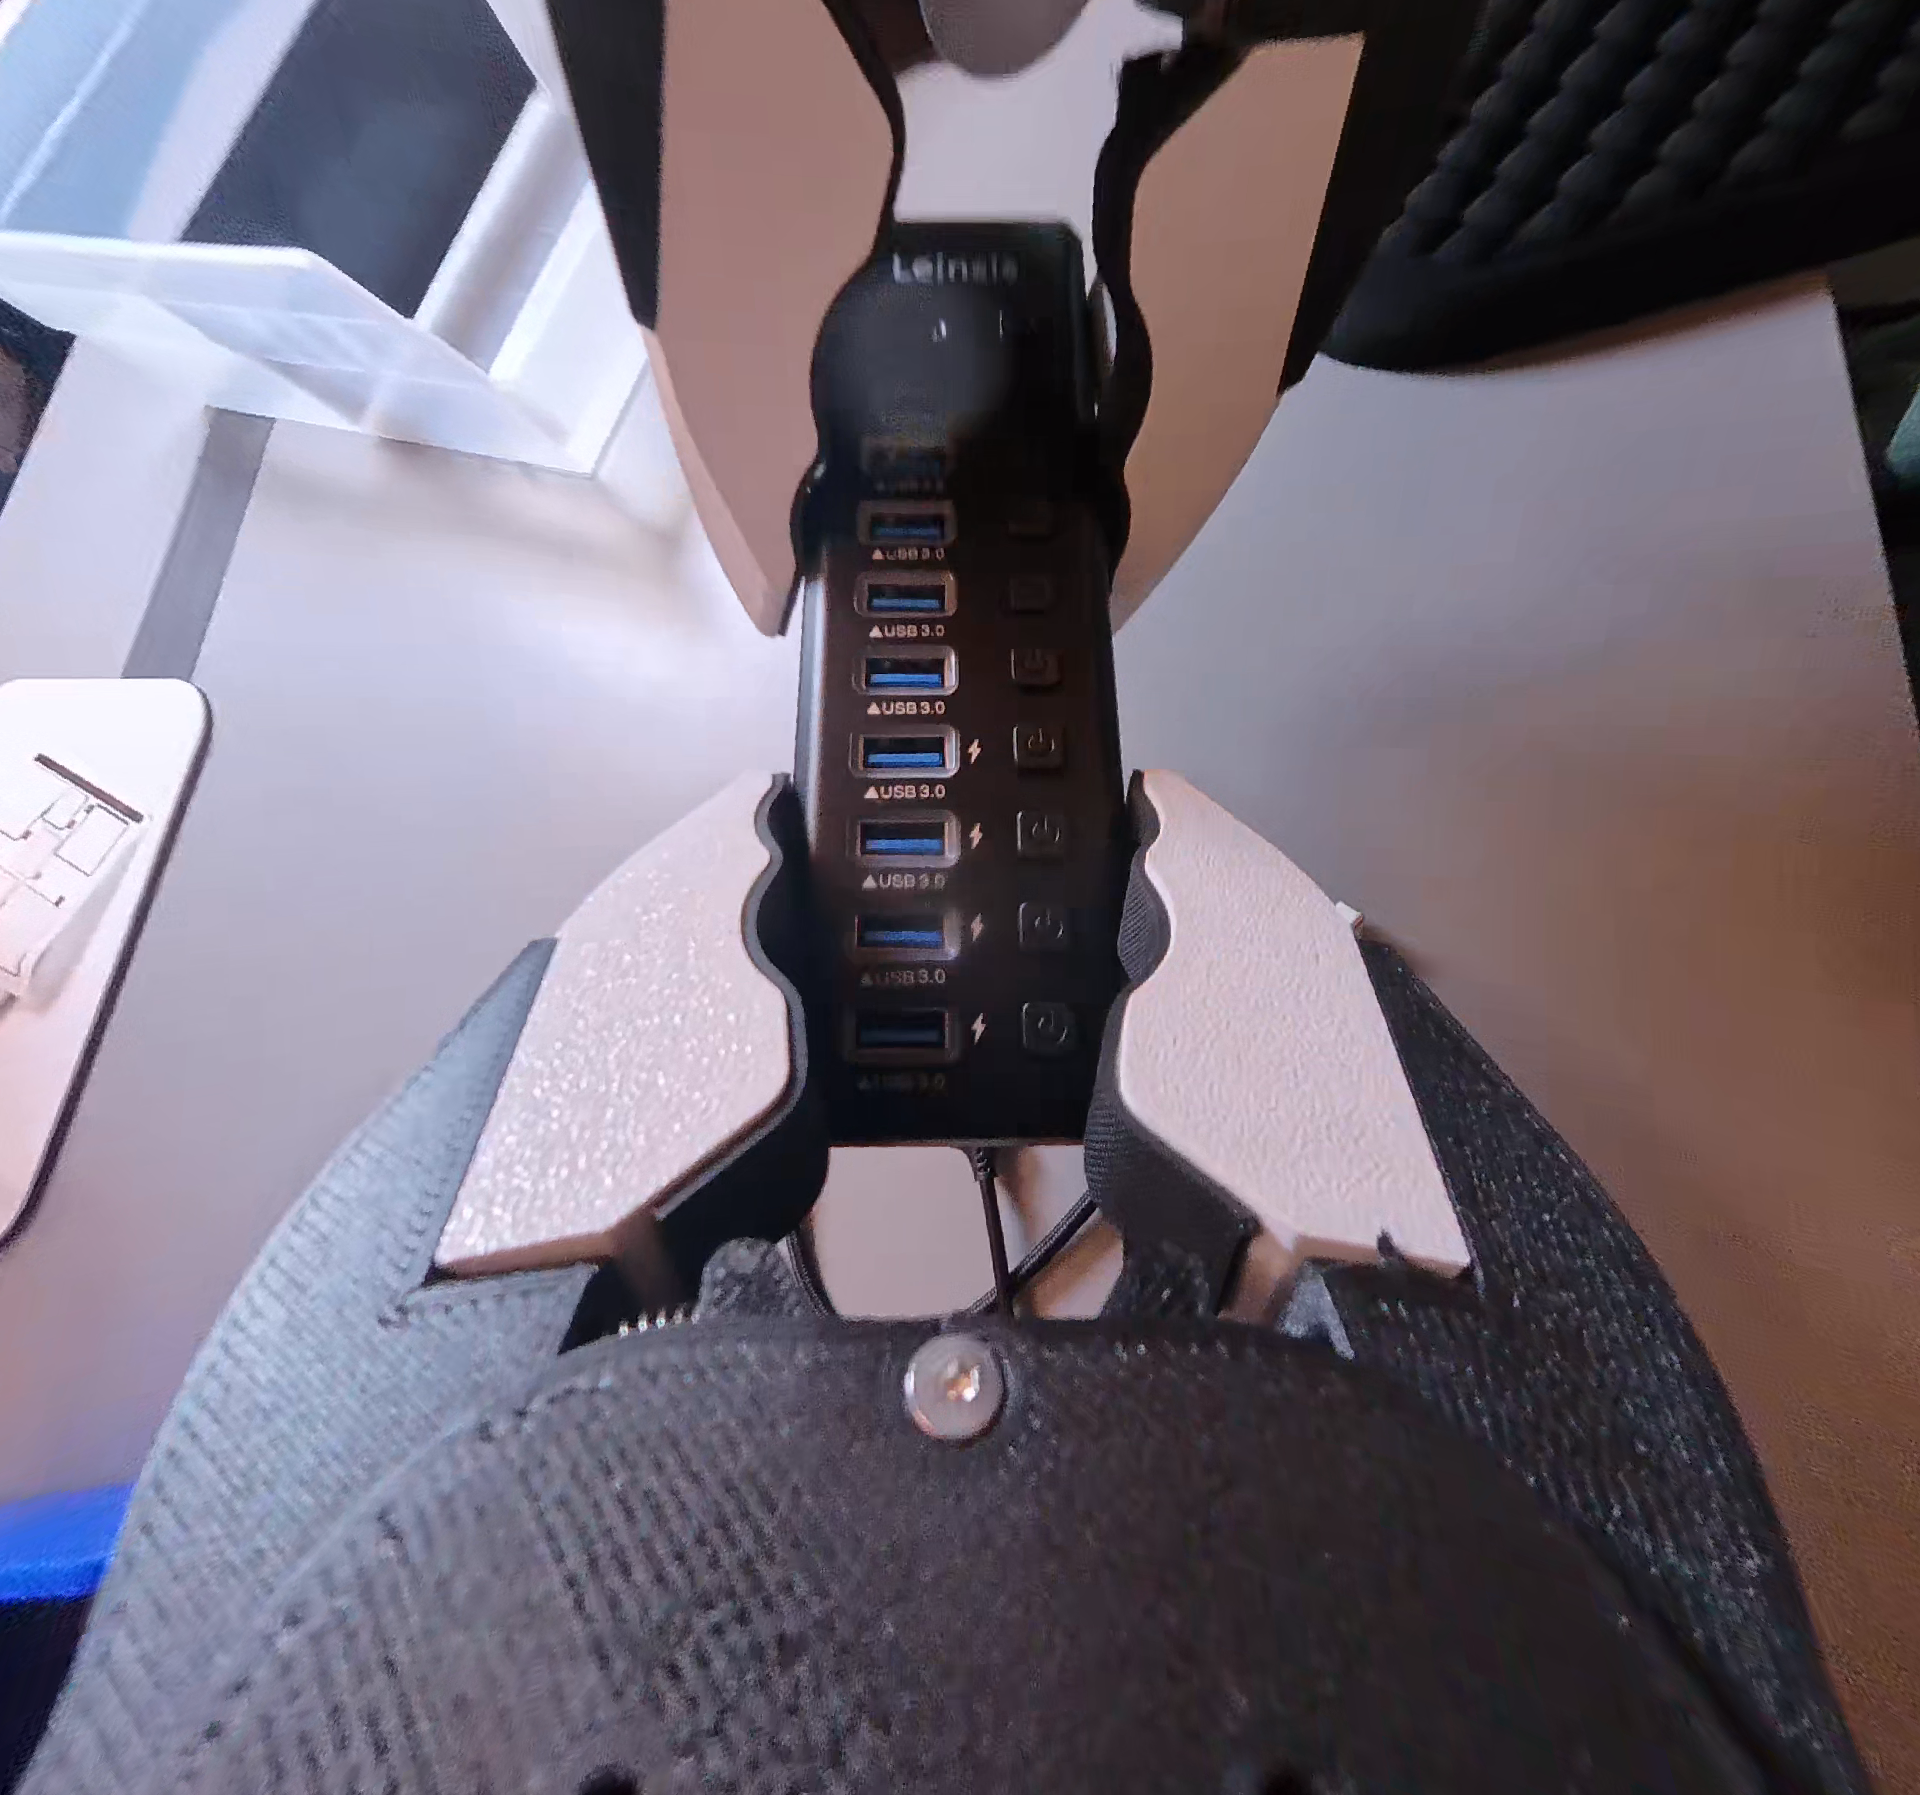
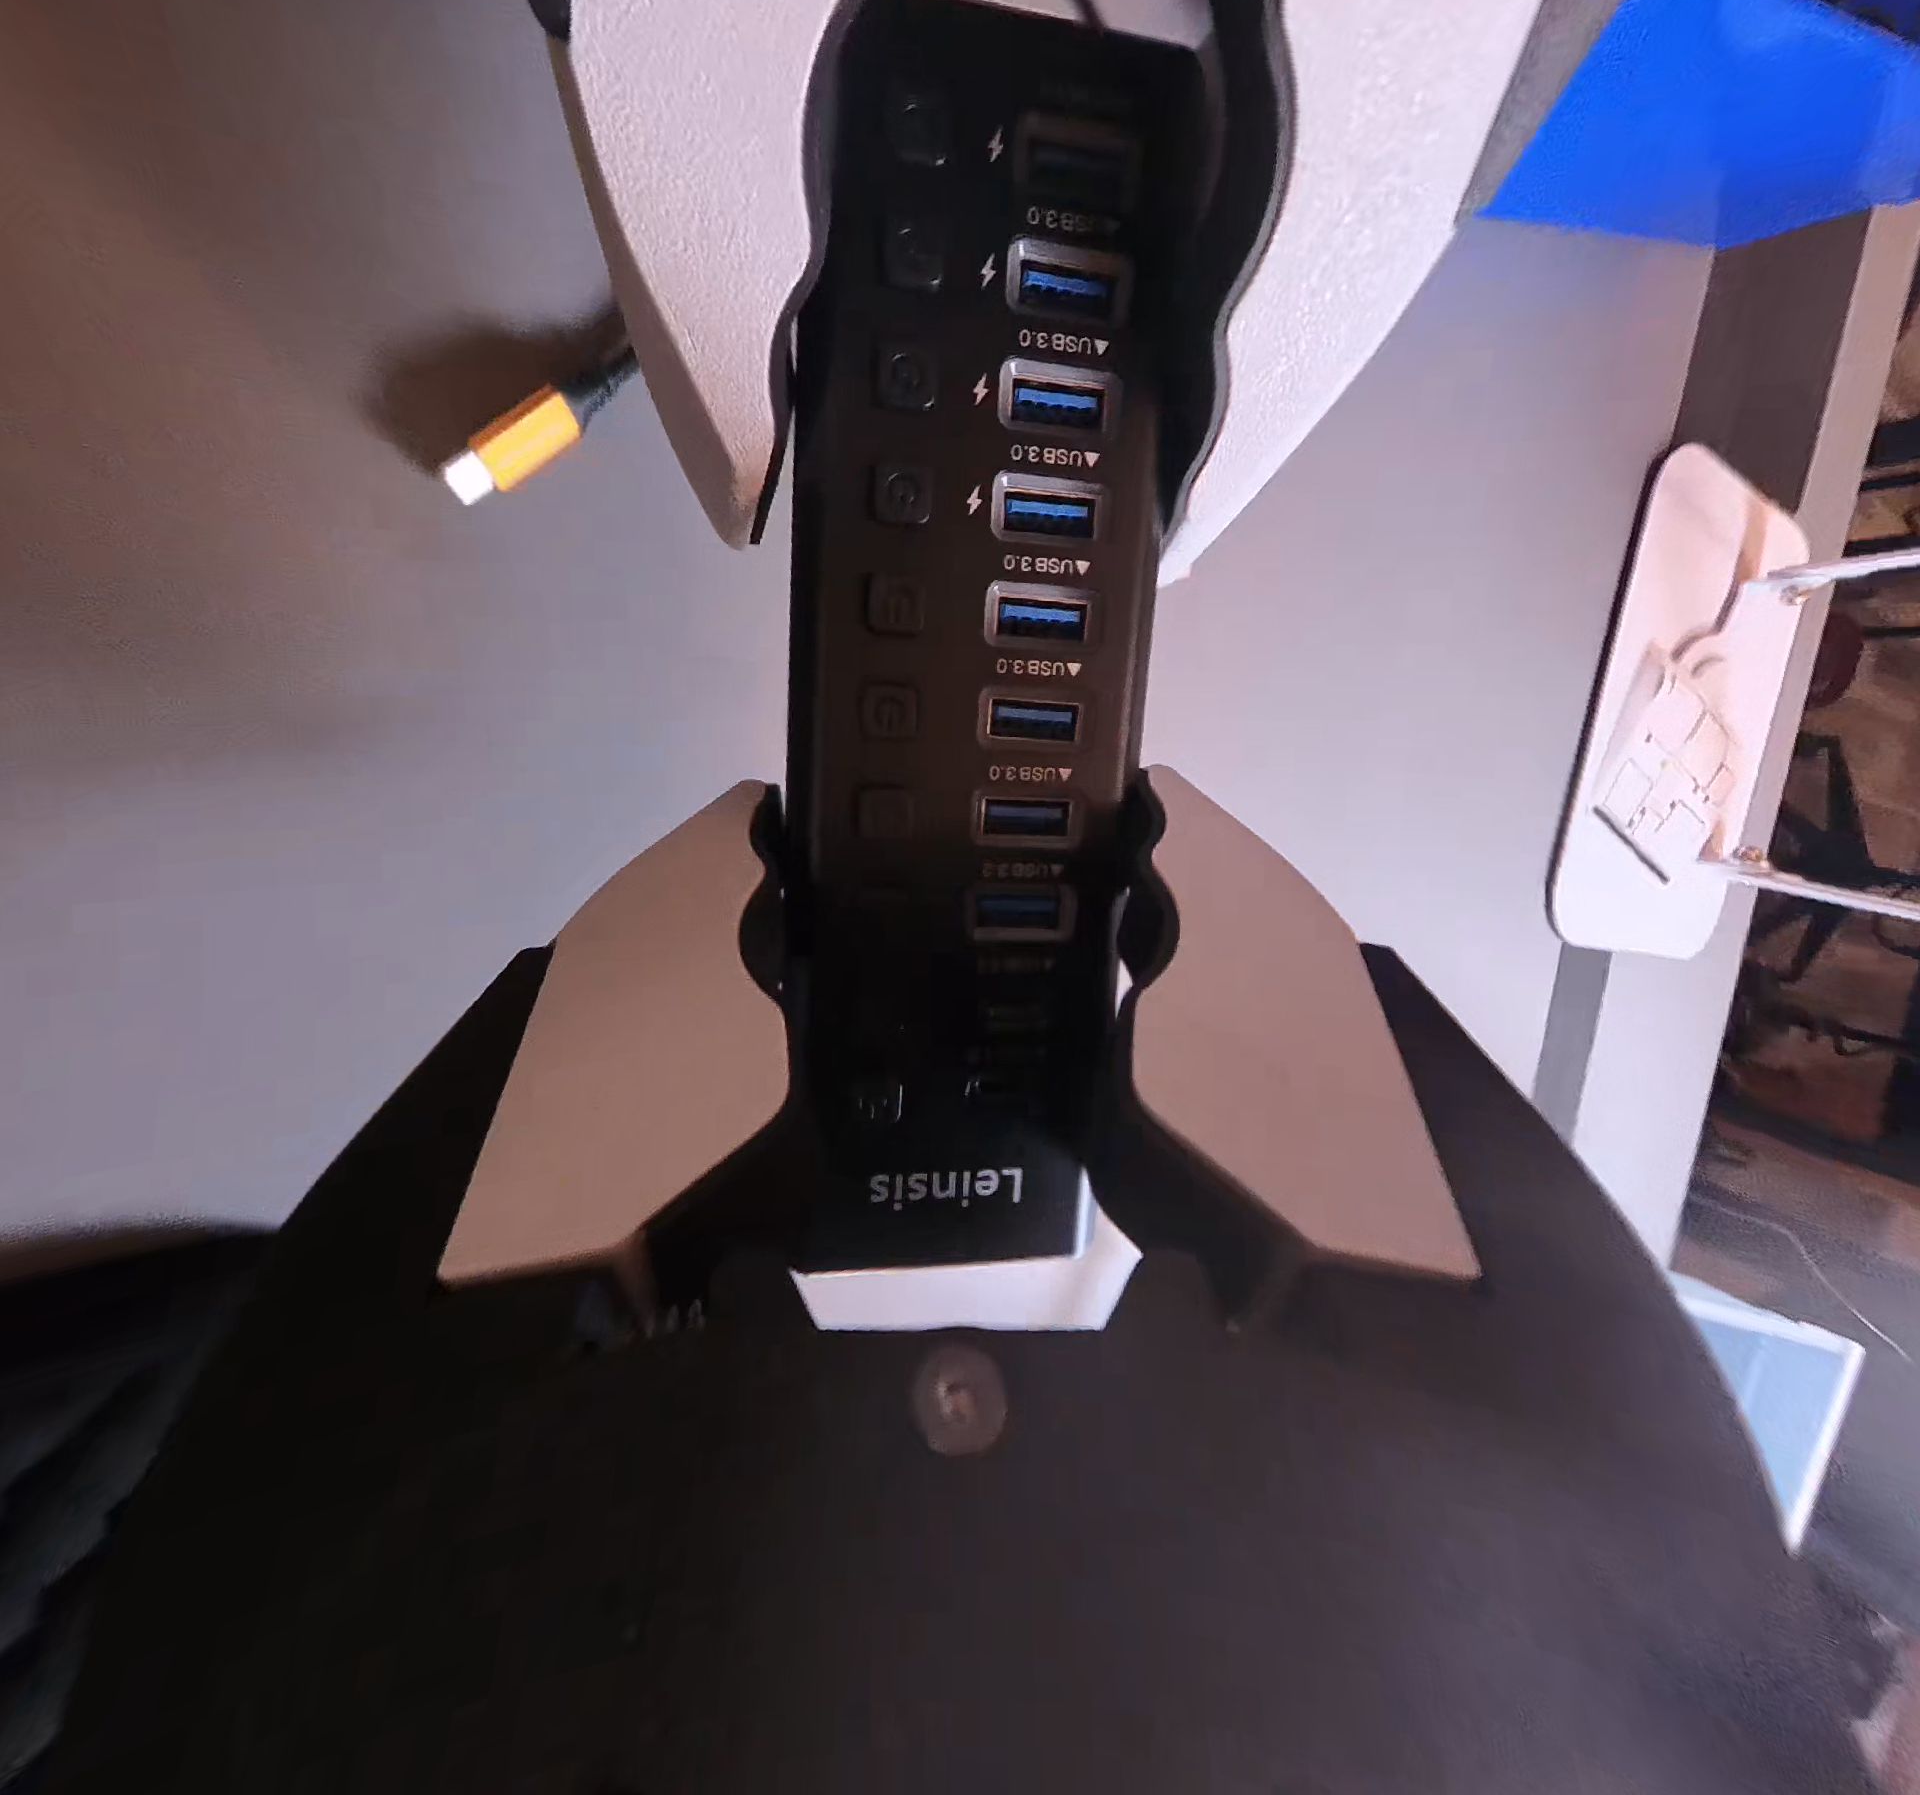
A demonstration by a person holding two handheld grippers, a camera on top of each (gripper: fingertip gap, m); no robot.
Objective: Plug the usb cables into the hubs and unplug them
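- Both your tools clamp the hub (image 1: 951,706): left tool (image 1: 951,924) at the cord end, right tool (image 2: 951,924) opposite.
- Hub's long axis runs tool to tool.
- Orange plug (image 2: 520,446) lies loose on the tabletop (image 2: 260,706), nearer your left tool.

The left tool (image 1: 961,924) has two wide, flat fingers (image 1: 634,1049) with white, bumpy tops and wavy black rubber edges on the inside. They stick out from a rounded black plastic body with fine ridged lines and one shiny silver screw (image 1: 953,1384) in the middle. The right tool (image 2: 961,914) has the same shape, but it sits in shadow, so its fingers (image 2: 623,1070) look brownish grey, and its screw (image 2: 956,1402) looks dull.
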